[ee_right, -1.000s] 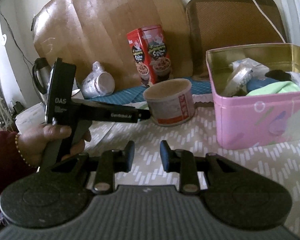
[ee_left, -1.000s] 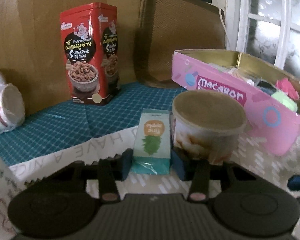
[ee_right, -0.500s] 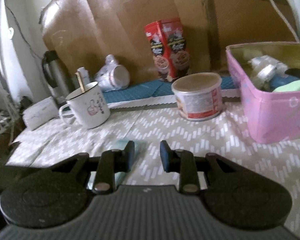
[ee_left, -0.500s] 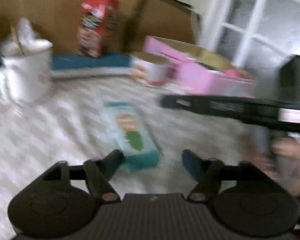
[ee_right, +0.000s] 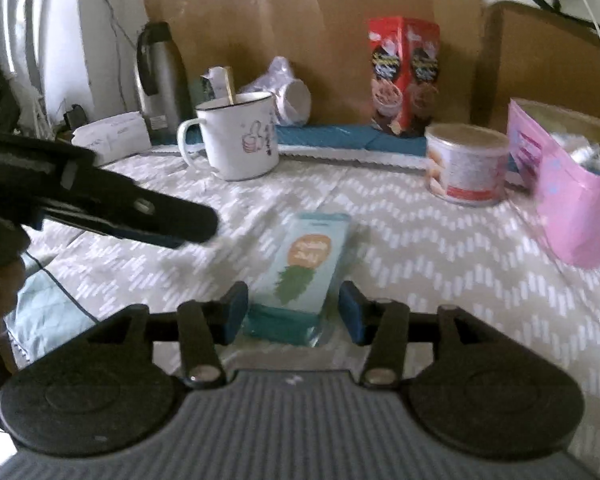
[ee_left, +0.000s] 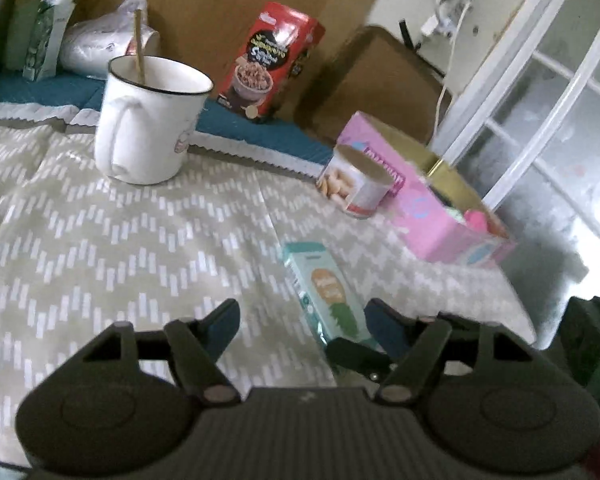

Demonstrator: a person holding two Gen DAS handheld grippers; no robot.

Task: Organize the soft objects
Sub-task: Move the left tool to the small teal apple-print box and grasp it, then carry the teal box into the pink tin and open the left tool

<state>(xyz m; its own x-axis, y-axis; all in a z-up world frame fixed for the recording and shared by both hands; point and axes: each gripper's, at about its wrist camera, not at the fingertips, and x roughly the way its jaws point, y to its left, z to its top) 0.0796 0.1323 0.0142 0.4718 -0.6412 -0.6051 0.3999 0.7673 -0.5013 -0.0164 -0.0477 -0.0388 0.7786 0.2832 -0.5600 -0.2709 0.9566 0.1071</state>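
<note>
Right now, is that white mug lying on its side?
No, the white mug stands upright on the tablecloth with a stick inside.

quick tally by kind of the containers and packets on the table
mugs: 1, white mug
flasks: 1, steel flask
round tubs: 1, tub
tins and boxes: 2, red tin, pink box
soft packets: 1, teal packet
total: 6

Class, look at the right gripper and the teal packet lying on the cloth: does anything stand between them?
Nothing visible does. The teal packet already lies between the opening jaws of the right gripper, its pads not yet pressing it. The left gripper hangs off to the side.
</note>
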